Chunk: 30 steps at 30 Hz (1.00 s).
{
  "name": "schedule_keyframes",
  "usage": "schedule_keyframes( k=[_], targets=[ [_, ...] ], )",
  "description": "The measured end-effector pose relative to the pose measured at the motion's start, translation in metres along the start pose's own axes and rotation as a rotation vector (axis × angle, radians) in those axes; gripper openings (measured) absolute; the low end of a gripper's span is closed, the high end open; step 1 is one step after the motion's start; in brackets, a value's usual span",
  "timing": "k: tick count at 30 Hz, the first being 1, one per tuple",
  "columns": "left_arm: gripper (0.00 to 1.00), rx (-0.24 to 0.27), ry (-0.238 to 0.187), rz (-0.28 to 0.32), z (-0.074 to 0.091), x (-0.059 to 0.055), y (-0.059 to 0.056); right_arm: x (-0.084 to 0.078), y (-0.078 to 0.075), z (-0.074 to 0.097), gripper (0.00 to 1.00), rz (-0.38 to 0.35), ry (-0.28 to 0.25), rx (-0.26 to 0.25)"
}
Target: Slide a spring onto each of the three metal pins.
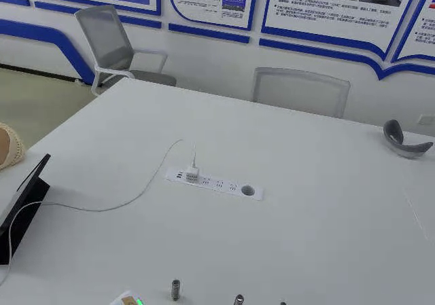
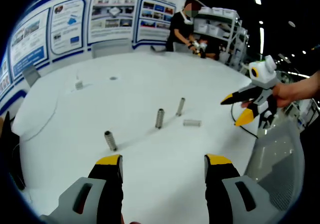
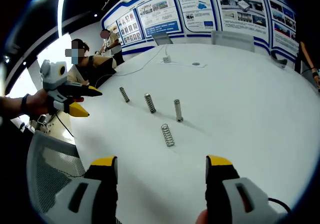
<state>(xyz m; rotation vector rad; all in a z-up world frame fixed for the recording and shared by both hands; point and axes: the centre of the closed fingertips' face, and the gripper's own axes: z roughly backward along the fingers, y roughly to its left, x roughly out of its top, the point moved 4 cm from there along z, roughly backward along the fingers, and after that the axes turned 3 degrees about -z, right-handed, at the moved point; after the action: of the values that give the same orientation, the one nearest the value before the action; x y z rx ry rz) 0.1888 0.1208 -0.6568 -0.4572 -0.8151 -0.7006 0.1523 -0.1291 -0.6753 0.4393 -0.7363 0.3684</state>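
Three metal pins stand upright in a row on the white table (image 2: 150,84). Two wear springs: one pin (image 2: 110,140) (image 3: 123,94) and the middle pin (image 2: 160,118) (image 3: 149,103). The third pin (image 2: 180,107) (image 3: 178,110) is bare. A loose spring (image 2: 192,122) (image 3: 167,134) lies flat on the table beside the bare pin. My left gripper (image 2: 163,160) (image 3: 82,100) is open and empty, back from the pins. My right gripper (image 3: 161,161) (image 2: 237,108) is open and empty too, on the opposite side. The head view catches a sprung pin (image 1: 175,289) and another pin top (image 1: 238,299) at its bottom edge.
A white power strip (image 1: 214,182) with a plugged charger and a trailing cable (image 1: 129,200) lies mid-table. A dark tablet (image 1: 20,206) stands at the left edge, and a grey band (image 1: 402,140) lies far right. Chairs (image 1: 299,91) line the far side. People sit beyond the table (image 2: 182,27).
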Motion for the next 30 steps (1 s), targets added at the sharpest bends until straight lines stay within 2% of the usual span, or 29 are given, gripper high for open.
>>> schedule_keyframes(
  k=[16, 24, 30],
  targets=[
    [0.68, -0.075, 0.015, -0.087, -0.022, 0.017, -0.027, -0.011, -0.005, 0.015, 0.74, -0.016, -0.006, -0.018],
    [0.68, -0.114, 0.034, -0.132, -0.033, 0.019, -0.038, -0.02, -0.004, 0.019, 0.75, -0.032, -0.002, -0.014],
    [0.67, -0.146, 0.047, -0.158, -0.045, 0.02, -0.047, -0.02, -0.006, 0.021, 0.75, -0.028, -0.003, -0.019]
  ],
)
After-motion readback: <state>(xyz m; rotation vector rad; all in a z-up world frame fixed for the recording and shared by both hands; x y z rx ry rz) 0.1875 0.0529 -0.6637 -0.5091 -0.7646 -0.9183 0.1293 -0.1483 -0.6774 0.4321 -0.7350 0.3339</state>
